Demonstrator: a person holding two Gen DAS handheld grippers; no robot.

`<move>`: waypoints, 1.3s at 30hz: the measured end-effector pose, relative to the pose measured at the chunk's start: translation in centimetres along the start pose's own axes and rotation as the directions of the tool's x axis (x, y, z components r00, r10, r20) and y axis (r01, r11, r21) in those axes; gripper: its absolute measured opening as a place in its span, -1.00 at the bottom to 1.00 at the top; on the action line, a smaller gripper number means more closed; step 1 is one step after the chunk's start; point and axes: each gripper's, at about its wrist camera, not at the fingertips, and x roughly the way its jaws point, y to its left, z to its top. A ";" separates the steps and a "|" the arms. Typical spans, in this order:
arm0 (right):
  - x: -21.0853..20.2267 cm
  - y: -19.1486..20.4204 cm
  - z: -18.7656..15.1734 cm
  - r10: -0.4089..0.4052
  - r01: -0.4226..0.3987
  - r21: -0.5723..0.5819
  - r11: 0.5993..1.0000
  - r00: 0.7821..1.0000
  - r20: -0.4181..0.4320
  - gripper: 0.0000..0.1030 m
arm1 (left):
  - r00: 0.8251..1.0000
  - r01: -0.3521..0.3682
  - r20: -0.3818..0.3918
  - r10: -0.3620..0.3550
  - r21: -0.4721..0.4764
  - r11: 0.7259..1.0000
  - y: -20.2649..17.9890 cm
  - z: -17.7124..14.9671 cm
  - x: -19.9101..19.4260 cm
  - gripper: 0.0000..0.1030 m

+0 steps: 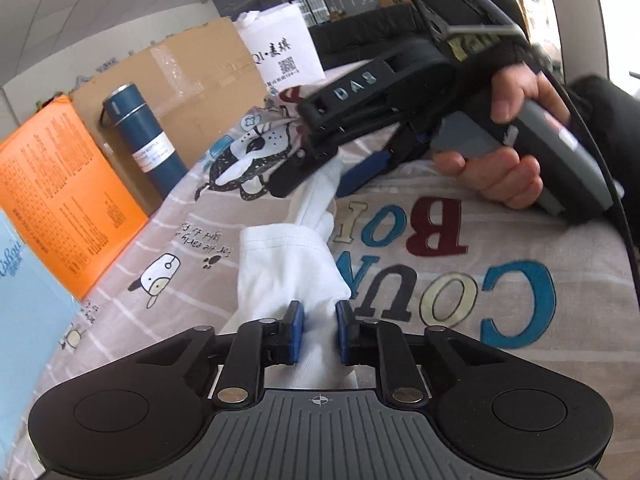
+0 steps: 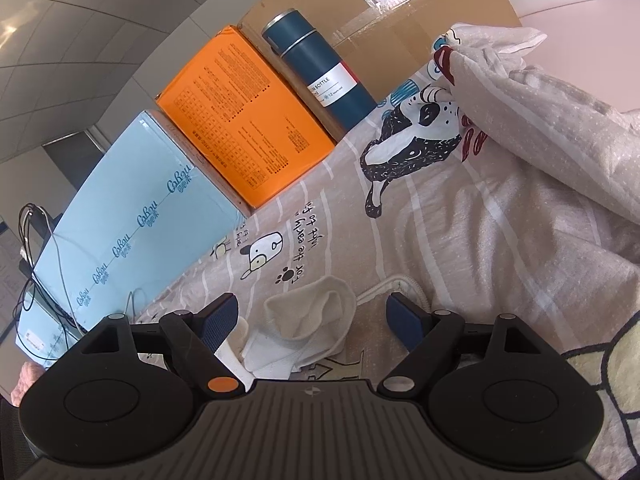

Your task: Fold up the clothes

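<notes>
A white sock (image 1: 288, 264) lies stretched over the printed bedsheet (image 1: 500, 240). My left gripper (image 1: 320, 316) is shut on its near end, the blue pads (image 1: 297, 328) pinching the cloth. At the sock's far end, my right gripper (image 1: 314, 186), held by a hand (image 1: 508, 176), stands open on either side of the cloth. In the right wrist view the sock's open cuff (image 2: 316, 316) lies between the wide-apart fingers of the right gripper (image 2: 312, 302). The pads do not press on it.
Along the sheet's far edge stand a light blue box (image 2: 132, 232), an orange box (image 2: 244, 120), a dark blue bottle (image 2: 320, 76) and a cardboard box (image 2: 400, 20). A bunched fold of sheet (image 2: 540, 120) rises on the right. Cables (image 2: 36, 248) hang at left.
</notes>
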 end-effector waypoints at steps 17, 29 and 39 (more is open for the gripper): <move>-1.2 -1.7 0.6 0.066 -0.073 0.117 0.990 0.996 0.063 0.56 | 0.966 0.250 0.126 -0.225 -0.237 0.939 -2.1 1.4 -0.3 -0.66; -0.4 -0.8 0.4 0.010 -0.011 0.049 0.999 1.000 0.018 0.56 | 0.986 0.152 0.070 -0.149 -0.029 0.988 -6.4 1.5 0.4 -0.10; 1.7 2.6 -0.7 -0.165 0.159 -0.179 0.971 0.986 -0.020 -0.02 | 0.986 0.162 0.065 -0.152 -0.218 0.962 -3.3 0.5 1.4 -0.82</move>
